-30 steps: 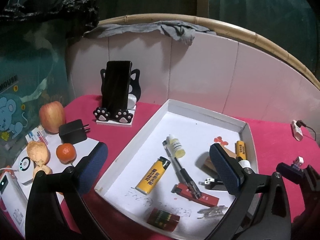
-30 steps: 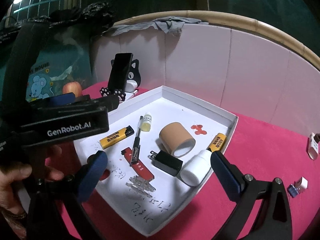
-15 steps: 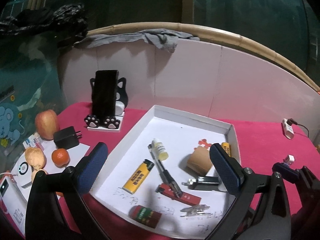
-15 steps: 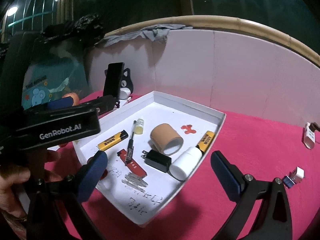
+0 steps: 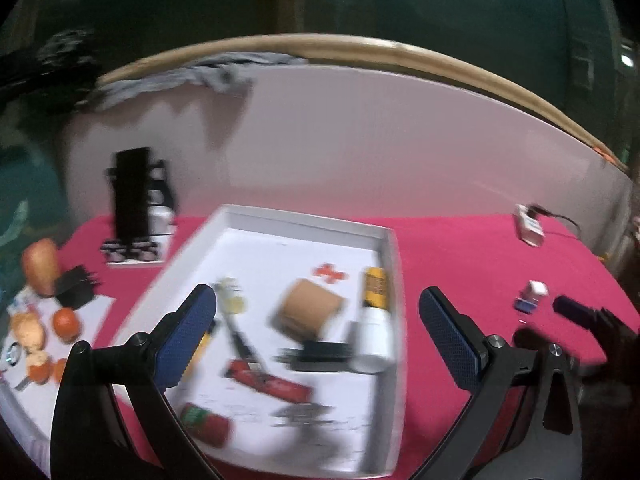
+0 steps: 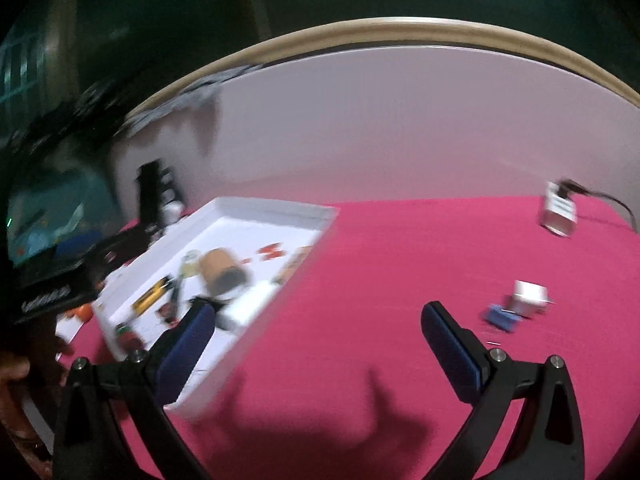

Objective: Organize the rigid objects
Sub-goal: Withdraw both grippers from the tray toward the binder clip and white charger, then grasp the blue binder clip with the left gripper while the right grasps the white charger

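Lying at the far left of the left wrist view are an apple, a black charger and a small orange, with a phone stand behind them. Next comes the white tray on the red cloth — inside it a tape roll, a white bottle and a red flat piece, all blurred. The left gripper hovers above the tray, fingers spread apart and empty. Further right, the right gripper hangs over bare cloth, likewise spread wide — a small blue-and-white object lies just beyond its right finger, well apart from the tray.
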{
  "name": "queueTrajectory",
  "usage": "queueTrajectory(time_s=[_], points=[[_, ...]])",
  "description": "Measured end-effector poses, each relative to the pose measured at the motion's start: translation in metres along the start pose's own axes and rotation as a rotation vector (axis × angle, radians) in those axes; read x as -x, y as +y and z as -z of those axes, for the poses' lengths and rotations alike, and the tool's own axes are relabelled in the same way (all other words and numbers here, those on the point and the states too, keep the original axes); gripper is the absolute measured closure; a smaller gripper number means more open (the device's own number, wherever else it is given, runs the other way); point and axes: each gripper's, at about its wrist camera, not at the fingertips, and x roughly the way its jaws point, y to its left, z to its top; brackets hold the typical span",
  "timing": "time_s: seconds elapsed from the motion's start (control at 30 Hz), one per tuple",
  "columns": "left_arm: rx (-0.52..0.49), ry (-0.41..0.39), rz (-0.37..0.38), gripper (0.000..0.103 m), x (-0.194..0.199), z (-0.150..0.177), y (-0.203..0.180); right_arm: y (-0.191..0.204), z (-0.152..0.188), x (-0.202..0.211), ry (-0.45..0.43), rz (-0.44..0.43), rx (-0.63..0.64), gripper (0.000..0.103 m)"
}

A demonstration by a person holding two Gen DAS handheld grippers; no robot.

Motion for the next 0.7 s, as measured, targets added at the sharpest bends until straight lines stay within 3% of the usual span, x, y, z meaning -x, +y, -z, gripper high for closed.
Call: queueTrajectory(time_s=[0.2,0.33,0.53,0.7], points=[[-0.130,0.071,0.171,0.001,-0.020,0.004,-0.074,-0.087,-0.002,0.028,-0.051,0.142,-0.156,0.000],[-0.192,0.161,0.343,0.001,-0.039,0.008,-0.127,-0.136,-0.001,0.042,-0.064,0.247,-0.223,0.000],[-0.376,0.245,0.358,0.001,-0.090,0.026,-0.207,-0.198,0.012,0.073,-0.107,0.341,-0.365,0.000],[-0.426,0.296,0.392,0.001,-0.127,0.037,-0.237,-0.228,0.027,0.080,-0.091,0.327,-0.471,0.000]])
